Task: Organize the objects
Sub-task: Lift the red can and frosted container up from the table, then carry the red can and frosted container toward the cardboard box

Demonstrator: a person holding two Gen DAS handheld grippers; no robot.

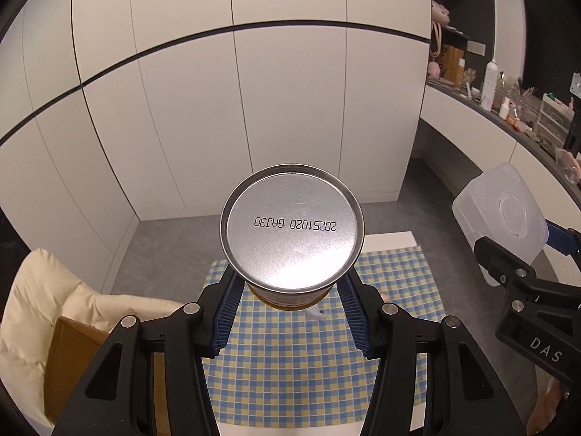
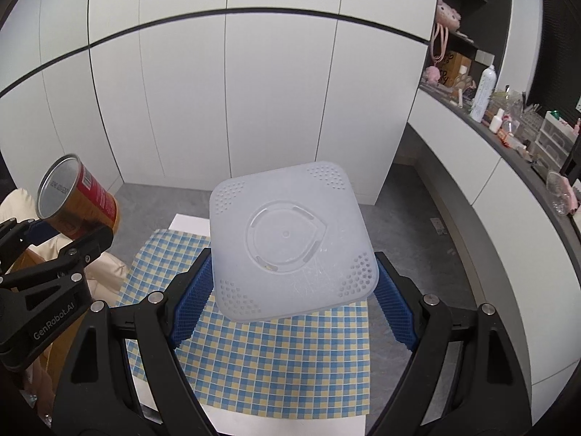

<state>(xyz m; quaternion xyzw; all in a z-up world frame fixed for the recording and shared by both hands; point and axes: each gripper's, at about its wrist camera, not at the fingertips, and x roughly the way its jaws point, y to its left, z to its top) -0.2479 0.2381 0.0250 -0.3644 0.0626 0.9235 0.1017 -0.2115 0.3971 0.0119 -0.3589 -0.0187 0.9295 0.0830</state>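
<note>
Two handheld tools raised side by side above a tabletop (image 2: 254, 414) covered by a blue-and-yellow checked cloth (image 1: 290, 356).

Left tool (image 1: 290, 312) pinching a metal can (image 1: 292, 232) by its side walls, blue ribbed pads (image 1: 227, 321) pressed against the lower body. Can tilted with its silver base facing the camera, a printed date code readable there; red and amber label showing in the right wrist view. Base likely turned outward simply because of a sideways grip near the other end.

Right tool (image 2: 290, 301) spread wide yet closed on a translucent white square container (image 2: 290, 243), pads against two opposite sides. Container's flat face with a moulded circular ring and four perforated corner patches turned toward the camera, probably its underside or lid, cannot tell which. Wide spread explained by the container's breadth.

Both things clear of the cloth, held in the air, well apart from each other: can to the left, container to the right. Each sitting between its own tool's fingertips, jutting forward past them.

Small white object (image 1: 319, 314) lying on the cloth beneath the can, too hidden to identify. White cupboard doors behind; cluttered shelf off to the right. Apparently mid-carry, with no destination in sight.
</note>
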